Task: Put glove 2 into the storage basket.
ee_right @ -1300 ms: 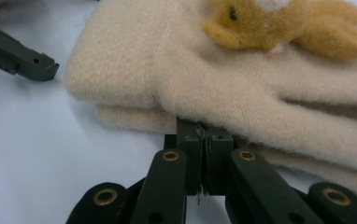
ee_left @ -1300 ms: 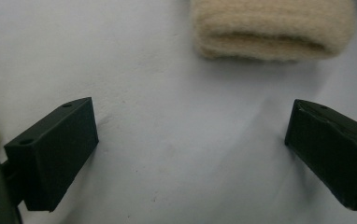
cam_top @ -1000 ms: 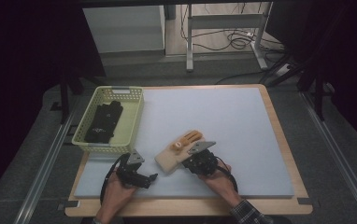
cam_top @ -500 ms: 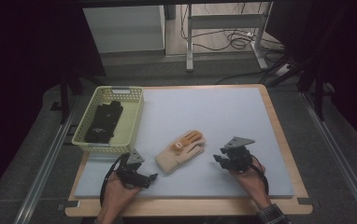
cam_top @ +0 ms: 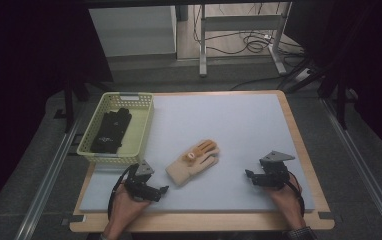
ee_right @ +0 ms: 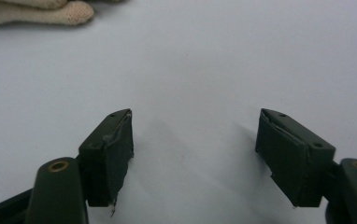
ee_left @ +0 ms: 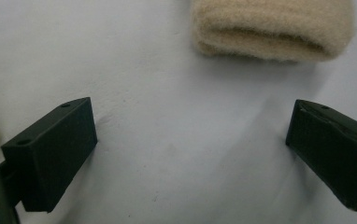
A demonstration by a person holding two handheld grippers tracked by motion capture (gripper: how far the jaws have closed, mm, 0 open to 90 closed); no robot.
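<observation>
While both hands rest low, left tool [cam_top: 161, 190] spread, right tool [cam_top: 249, 175] just spreading, glove [cam_top: 194, 161] between.

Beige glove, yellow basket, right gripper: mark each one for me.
Beige glove [cam_top: 194, 162]: high view, on the palm.
Yellow basket [cam_top: 140, 127]: high view, on its right wall.
Right gripper [cam_top: 251, 177]: high view, midway between its open fingertips, nothing between them.

Open grey mat [cam_top: 239, 125] across centre and upper right of frame. Obstacles: yellow basket [cam_top: 141, 131] with black item [cam_top: 110, 131] at centre left; cream glove [cam_top: 194, 162] lying flat at lower centre. Clear lanes either side of glove.
</observation>
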